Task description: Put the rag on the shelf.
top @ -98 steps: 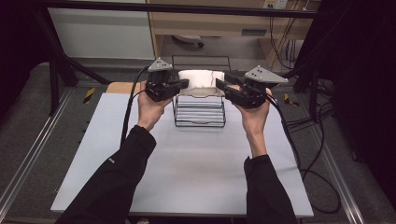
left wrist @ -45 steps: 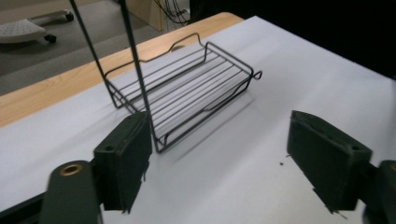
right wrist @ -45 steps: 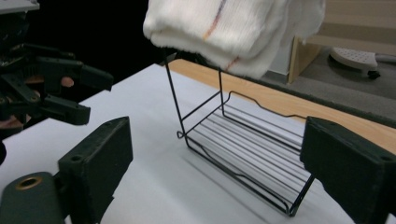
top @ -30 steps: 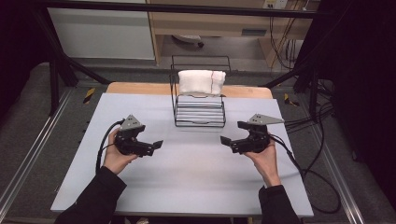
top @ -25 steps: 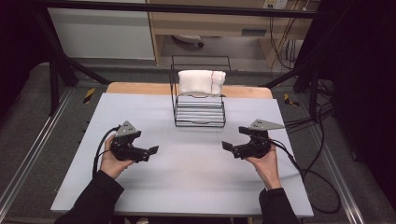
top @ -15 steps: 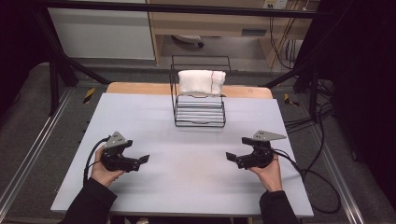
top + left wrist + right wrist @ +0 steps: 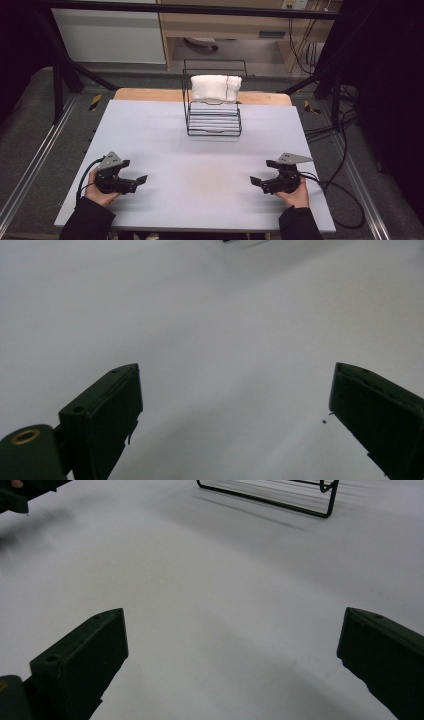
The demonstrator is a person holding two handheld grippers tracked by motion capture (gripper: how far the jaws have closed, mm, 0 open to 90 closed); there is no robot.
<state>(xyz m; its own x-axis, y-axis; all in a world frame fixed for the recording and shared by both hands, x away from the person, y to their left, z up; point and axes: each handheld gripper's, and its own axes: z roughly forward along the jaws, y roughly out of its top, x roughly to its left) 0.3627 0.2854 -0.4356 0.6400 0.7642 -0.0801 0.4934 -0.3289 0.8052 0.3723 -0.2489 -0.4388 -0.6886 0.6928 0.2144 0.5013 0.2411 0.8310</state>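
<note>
Both claws stand with jaws spread wide and empty: left gripper [image 7: 141, 179] and right gripper [image 7: 256, 181] low at the near table [image 7: 165, 125] corners. White folded cloth [image 7: 216, 87] sits atop the wire rack [image 7: 213, 119] at the far edge, centred, well apart from either; neither hand is evidently nearer.

The high view looked forward and down over the whole table [image 7: 210, 165], while both gripper views sat low and close over its surface, the right one sharing the wire rack [image 7: 280, 500] toward 12 o'clock.
</note>
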